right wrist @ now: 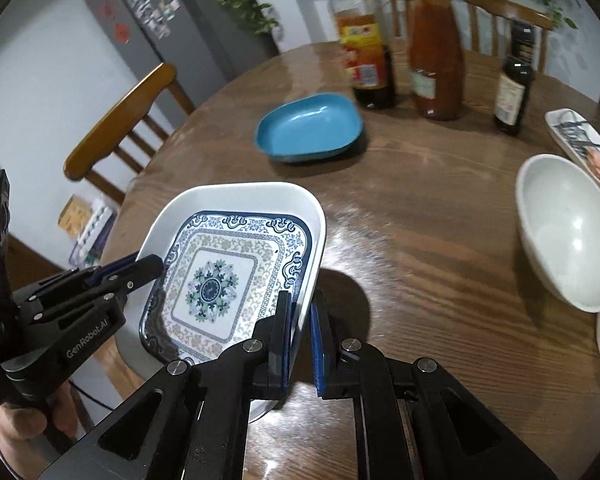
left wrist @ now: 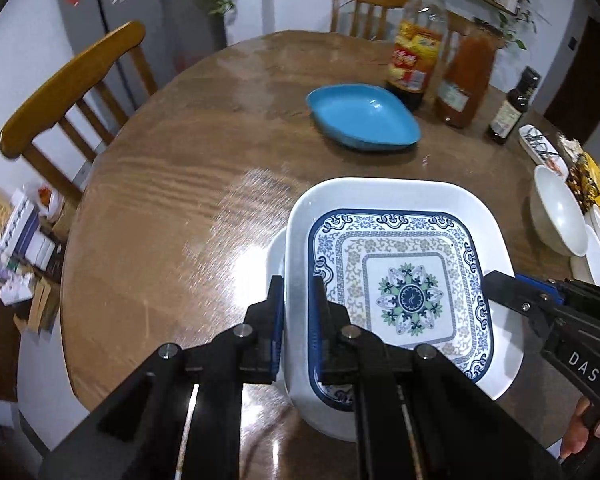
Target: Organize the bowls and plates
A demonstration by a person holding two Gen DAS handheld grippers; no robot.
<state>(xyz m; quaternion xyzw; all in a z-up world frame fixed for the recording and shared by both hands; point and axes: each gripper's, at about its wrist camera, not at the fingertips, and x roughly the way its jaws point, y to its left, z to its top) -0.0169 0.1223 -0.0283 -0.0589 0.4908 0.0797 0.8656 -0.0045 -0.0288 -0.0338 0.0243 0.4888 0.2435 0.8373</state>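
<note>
Both hand-held grippers clamp the white dish, one on each side: the left hand-held gripper (left wrist: 298, 308) pinches its left rim, the right hand-held gripper (right wrist: 300, 320) its right rim, each with one pad inside the wall and one outside. The two-sided hold probably serves to keep the white dish (left wrist: 396, 196) level, since a patterned plate (left wrist: 404, 292) lies nested loose inside it and could slide if it tilted. A shadow under the dish in the right wrist view suggests it is lifted clear of the desk (left wrist: 188, 200), near the desk's front edge. Beyond the dish lies bare wood, then a blue bowl (left wrist: 364, 120) with three bottles (left wrist: 416, 40) just behind it. To the dish's right, well apart, a white bowl (right wrist: 568, 232) sits beside small plates. Judging by this, the roomiest path runs straight ahead toward the blue bowl; the right side is crowded.
</note>
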